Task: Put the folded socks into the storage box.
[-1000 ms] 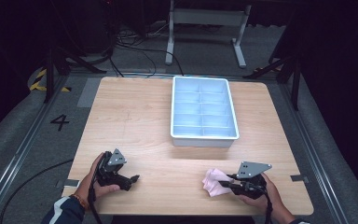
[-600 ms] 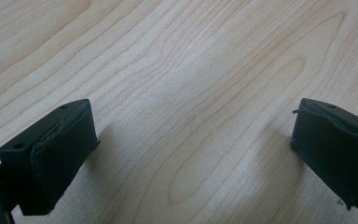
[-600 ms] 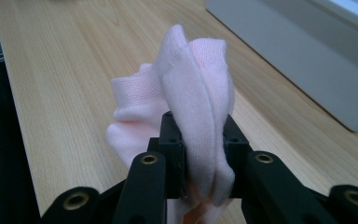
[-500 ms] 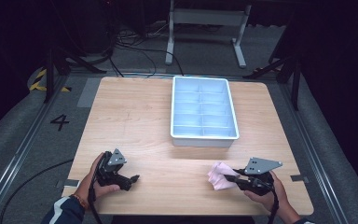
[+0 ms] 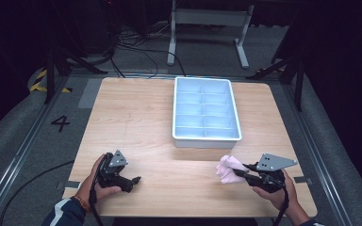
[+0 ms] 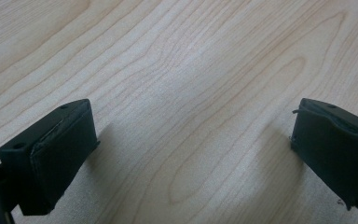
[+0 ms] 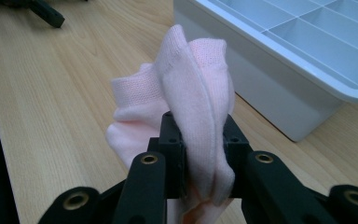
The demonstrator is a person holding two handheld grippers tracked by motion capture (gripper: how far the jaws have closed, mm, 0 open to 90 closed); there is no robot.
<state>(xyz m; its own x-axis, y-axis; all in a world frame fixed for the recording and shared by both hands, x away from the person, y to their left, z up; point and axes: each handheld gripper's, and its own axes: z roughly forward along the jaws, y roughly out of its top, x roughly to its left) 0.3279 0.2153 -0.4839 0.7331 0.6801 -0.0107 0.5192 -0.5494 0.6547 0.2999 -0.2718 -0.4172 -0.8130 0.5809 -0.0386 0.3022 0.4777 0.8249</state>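
Pinched between the closed jaws of the right gripper [image 7: 204, 163], a pink sock [image 7: 191, 98] bunches up and forward from them, just beside the near wall of the divided tray [image 5: 206, 140] on the wooden table [image 5: 132, 117]. Well apart, the left gripper [image 6: 191, 140] rests low over bare wood, jaws spread wide and holding nothing.

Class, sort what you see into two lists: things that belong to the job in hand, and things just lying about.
In the job:
- pink cloth, clamped in the right tongs
- divided tray, probably its destination
- left tongs, open over the table

Lying about:
- floor cables
- metal stand
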